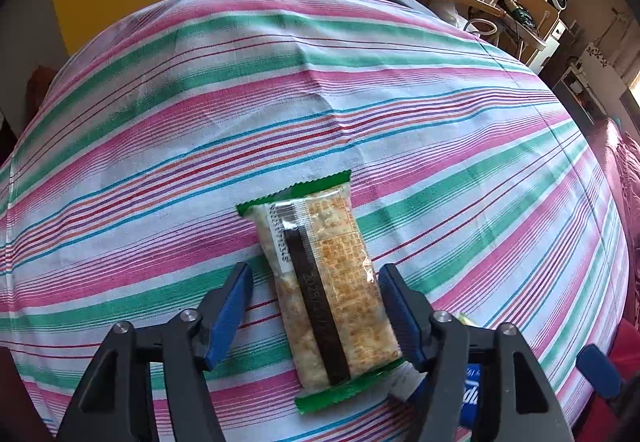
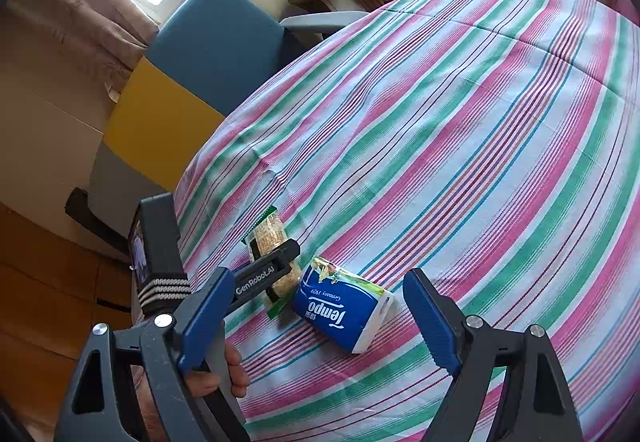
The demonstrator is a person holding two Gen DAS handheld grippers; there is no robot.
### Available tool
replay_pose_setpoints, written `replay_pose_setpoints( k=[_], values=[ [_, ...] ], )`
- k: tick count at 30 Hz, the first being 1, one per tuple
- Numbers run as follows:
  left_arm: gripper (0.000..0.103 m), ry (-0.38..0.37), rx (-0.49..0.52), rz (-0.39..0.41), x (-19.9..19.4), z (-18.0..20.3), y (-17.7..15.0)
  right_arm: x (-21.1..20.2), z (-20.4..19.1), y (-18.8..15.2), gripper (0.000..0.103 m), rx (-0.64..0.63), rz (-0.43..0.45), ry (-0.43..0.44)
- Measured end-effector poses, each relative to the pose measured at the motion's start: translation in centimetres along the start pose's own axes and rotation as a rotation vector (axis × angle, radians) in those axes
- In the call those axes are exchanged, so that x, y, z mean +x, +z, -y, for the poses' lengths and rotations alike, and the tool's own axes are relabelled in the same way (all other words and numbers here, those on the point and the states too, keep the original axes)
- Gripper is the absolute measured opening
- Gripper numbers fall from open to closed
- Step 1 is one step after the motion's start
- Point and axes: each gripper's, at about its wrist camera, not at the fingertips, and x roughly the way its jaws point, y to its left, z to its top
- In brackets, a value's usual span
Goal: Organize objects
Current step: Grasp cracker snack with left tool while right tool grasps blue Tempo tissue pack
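Snack bar and tissue pack side by side on the striped tablecloth

From the left wrist view we get the snack bar (image 1: 326, 290) up close: a flat crinkly clear wrapper with green zigzag ends and a dark strip down the middle, lying on the tablecloth (image 1: 360, 102) between the blue pads of the left gripper (image 1: 316, 278). The jaws sit apart on either side of it, and we see a gap at each pad, so no squeeze. Only the right wrist view shows the tissue pack (image 2: 340, 306) properly, a soft glossy blue and white block just beside the bar. There the right gripper (image 2: 316, 306) hangs spread wide above the pack, tilted down and holding nothing. We also see a hand (image 2: 218, 374) wrapped around the left gripper's handle.
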Motion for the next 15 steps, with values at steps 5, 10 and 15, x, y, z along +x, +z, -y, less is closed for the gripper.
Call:
replay_pose_setpoints(
  k=[5,10,15],
  values=[
    [0.044,0.002,0.015,0.013,-1.9,-2.2,-3.7,0.1,-0.2,-0.1,0.087,-0.017,-0.012,-0.008],
    [0.044,0.017,0.022,0.057,-4.9,-3.3,-9.9,0.4,-0.4,-0.2,0.087,-0.043,-0.027,-0.038],
    [0.044,0.006,-0.006,0.095,-7.6,-3.2,-15.3,1.4,-0.5,-0.5,0.087,-0.069,-0.062,-0.080]
  ],
)
